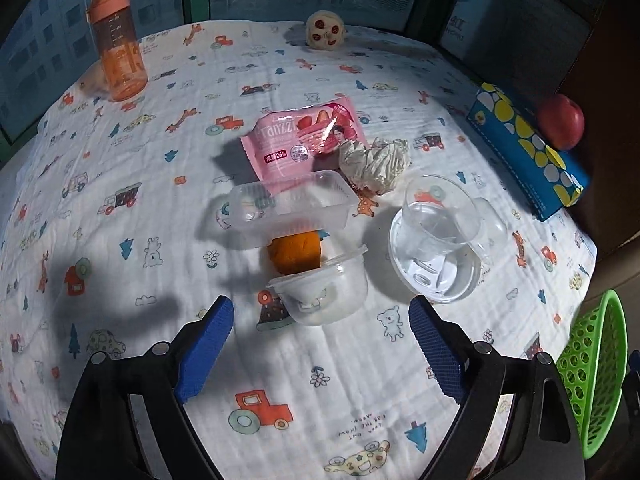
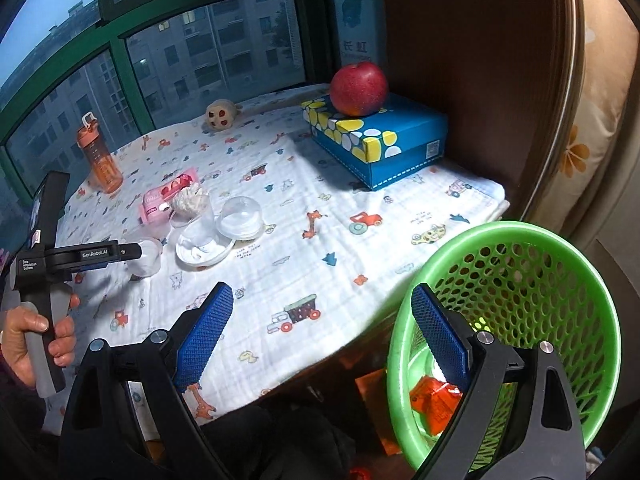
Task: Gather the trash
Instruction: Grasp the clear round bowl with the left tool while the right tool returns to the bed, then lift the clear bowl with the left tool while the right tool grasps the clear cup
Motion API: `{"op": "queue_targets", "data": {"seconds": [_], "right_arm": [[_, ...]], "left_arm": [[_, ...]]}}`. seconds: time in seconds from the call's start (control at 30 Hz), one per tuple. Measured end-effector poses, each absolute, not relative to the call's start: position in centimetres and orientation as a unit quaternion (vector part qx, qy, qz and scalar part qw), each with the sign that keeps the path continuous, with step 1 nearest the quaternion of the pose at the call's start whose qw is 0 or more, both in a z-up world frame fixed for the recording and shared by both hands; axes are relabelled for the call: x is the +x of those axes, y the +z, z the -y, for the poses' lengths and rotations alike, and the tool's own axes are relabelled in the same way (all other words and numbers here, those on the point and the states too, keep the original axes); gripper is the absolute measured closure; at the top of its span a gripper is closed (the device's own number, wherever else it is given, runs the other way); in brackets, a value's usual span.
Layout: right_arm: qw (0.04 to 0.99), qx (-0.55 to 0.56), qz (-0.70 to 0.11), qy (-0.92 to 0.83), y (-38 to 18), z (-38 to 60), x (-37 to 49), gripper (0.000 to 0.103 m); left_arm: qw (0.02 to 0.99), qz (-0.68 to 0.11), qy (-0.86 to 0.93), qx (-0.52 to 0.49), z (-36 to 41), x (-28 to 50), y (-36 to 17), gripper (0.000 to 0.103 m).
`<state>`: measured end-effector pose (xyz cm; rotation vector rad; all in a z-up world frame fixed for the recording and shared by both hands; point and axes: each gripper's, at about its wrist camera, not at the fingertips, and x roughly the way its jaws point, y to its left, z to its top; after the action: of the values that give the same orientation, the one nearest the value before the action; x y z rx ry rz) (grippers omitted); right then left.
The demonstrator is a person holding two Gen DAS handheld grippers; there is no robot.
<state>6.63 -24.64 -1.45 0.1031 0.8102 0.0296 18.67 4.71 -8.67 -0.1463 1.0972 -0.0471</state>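
Note:
Trash lies mid-table: a pink snack wrapper [image 1: 304, 140], a crumpled paper ball [image 1: 374, 164], a clear plastic tray [image 1: 288, 208], an orange peel [image 1: 296, 254], a small clear tub [image 1: 320, 294], and a clear cup [image 1: 440, 212] lying on a white lid [image 1: 436, 268]. My left gripper [image 1: 320, 344] is open, just short of the tub. My right gripper [image 2: 320, 340] is open and empty, its right finger over the rim of the green basket [image 2: 540, 280], which holds an orange wrapper [image 2: 434, 400]. The left gripper [image 2: 132, 254] also shows in the right wrist view.
An orange water bottle [image 1: 118, 48] stands at the back left. A small round toy [image 1: 324, 30] sits at the far edge. A blue tissue box [image 2: 376, 136] with a red apple [image 2: 359, 88] on it is at the right. The basket [image 1: 596, 376] stands off the table's right edge.

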Motion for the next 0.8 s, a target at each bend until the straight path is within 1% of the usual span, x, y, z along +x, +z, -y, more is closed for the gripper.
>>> {"op": "queue_targets", "data": {"seconds": [0.23, 0.47, 0.57, 0.6, 0.67, 0.73, 0.8], "right_arm": [[0.913, 0.047, -0.404, 0.024, -2.2, 23.7, 7.9, 0.013], [0.91, 0.043, -0.411, 0.034, -2.8, 22.9, 9.1, 0.013], [0.908, 0.04, -0.414, 0.04, -3.1, 22.5, 9.6, 0.013], [0.908, 0.039, -0.415, 0.043, -3.3, 22.3, 9.8, 0.013], [0.907, 0.036, -0.418, 0.048, -3.5, 22.0, 10.0, 0.013], [0.906, 0.035, -0.419, 0.054, -3.7, 21.7, 10.3, 0.013], [0.904, 0.035, -0.421, 0.059, -3.9, 21.4, 10.7, 0.013]], "left_arm": [[0.836, -0.539, -0.017, -0.097, -5.3, 20.6, -10.6, 0.017], [0.832, -0.541, -0.013, -0.117, -5.6, 21.6, -11.4, 0.018], [0.83, -0.543, -0.017, -0.126, -5.7, 21.9, -11.7, 0.025], [0.83, -0.543, -0.02, -0.128, -5.7, 22.0, -11.9, 0.029], [0.831, -0.541, -0.024, -0.129, -5.7, 22.0, -12.0, 0.032], [0.832, -0.539, -0.028, -0.131, -5.7, 22.0, -12.1, 0.039], [0.833, -0.537, -0.033, -0.132, -5.8, 21.8, -12.2, 0.041]]}}
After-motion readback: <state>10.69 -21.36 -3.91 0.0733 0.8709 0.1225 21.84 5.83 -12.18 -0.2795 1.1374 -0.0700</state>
